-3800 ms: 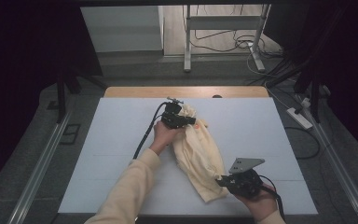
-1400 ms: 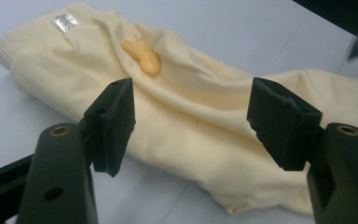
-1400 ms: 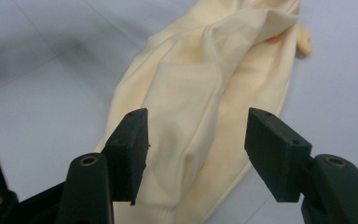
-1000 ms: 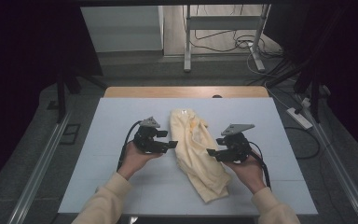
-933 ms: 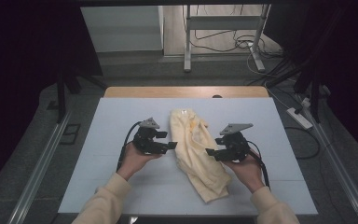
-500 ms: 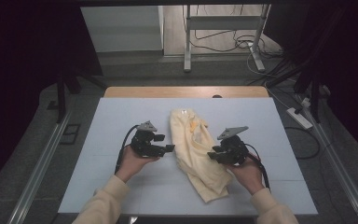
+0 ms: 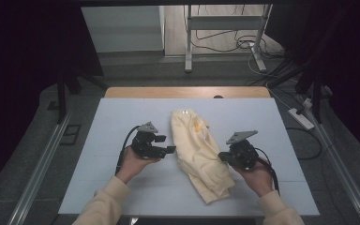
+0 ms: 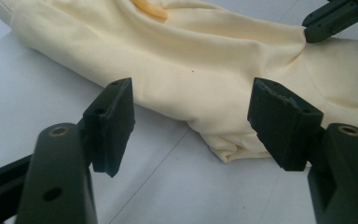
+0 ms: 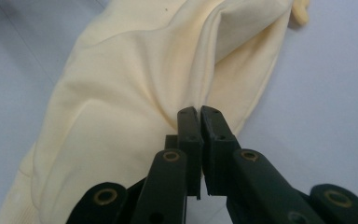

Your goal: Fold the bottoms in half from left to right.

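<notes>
Right gripper view shows your right gripper [image 9: 200, 111] with jaws just closed, pinching a fold at the cream garment's [image 7: 198, 150] edge; your left gripper [image 8: 191, 119] stands open, empty, beside the opposite edge. Lift now and that thin pinch could slip free. The garment lies mid-table, long axis running diagonally, cuffed end pointing away from you.

Your left gripper [image 7: 168, 149] rests level with its jaws wide apart, pointing inward. Your right gripper [image 7: 221, 155] faces it, its jaws having just closed, pinched together at the tips.
</notes>
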Motion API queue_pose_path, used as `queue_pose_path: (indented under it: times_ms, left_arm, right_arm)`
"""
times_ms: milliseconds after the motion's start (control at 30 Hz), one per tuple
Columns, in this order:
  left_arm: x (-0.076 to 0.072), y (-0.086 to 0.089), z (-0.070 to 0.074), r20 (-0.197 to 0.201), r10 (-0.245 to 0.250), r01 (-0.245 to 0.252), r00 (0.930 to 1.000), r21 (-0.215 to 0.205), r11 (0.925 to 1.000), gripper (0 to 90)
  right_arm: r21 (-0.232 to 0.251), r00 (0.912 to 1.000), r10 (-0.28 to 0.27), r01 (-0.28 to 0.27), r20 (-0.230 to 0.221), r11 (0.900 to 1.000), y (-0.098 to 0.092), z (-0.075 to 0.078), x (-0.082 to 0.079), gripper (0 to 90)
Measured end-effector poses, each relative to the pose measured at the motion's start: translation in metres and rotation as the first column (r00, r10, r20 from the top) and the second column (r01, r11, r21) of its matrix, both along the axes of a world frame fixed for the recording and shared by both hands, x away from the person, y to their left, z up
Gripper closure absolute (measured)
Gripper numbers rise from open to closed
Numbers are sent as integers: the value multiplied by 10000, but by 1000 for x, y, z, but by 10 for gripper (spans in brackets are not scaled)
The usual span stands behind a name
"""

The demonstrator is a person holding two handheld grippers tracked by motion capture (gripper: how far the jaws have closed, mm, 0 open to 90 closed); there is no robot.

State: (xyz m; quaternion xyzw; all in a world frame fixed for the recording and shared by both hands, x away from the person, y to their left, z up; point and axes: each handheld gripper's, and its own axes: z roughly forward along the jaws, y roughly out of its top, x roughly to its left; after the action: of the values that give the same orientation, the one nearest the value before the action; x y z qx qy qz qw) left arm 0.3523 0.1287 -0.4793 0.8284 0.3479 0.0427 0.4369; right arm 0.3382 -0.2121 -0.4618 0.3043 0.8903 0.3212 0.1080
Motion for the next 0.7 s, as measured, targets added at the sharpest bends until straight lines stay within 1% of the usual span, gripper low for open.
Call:
queue_pose_path:
  times_ms: [167,267,333,400,433,467,533,633,667,700]
  left_arm:
    - [0,2,0,5,35,-35,10000,-14,10000,321]
    - [0,2,0,4,49,-49,10000,-7,10000,321]
    - [0,2,0,-8,49,-49,10000,12,10000,321]
    - [0,2,0,-14,62,-62,10000,1,10000,321]
    - [1,2,-1,-19,61,-61,10000,-10,10000,321]
    - [1,2,-1,-24,66,-66,10000,-15,10000,321]
    - [1,2,-1,-26,66,-66,10000,-13,10000,321]
    - [1,2,-1,-18,65,-65,10000,14,10000,321]
    - [1,2,-1,-8,63,-63,10000,17,10000,320]
    - [1,2,-1,-2,55,-55,10000,18,10000,320]
  right_arm:
    - [-190,9999,-56,53,-156,9998,-7,-5,-2,867]
    - [-380,9990,-91,75,-426,9992,-10,-12,-2,867]
    - [-569,9980,-100,64,-626,9984,-10,-18,-2,867]
    - [-859,9962,-126,51,-863,9963,-9,-25,-2,867]
    - [-912,9954,-109,22,-953,9958,-8,-29,-2,867]
    - [-1099,9944,-99,-17,-1049,9939,-6,-32,-3,866]
    - [-1265,9948,-9,-121,-1022,9919,-4,-35,-3,865]
    - [-1171,9957,-31,-78,-929,9931,-4,-33,-4,857]
    - [-1133,9965,-100,5,-833,9936,-5,-31,-4,835]
    - [-1019,9976,-174,105,-672,9947,-6,-29,-5,781]
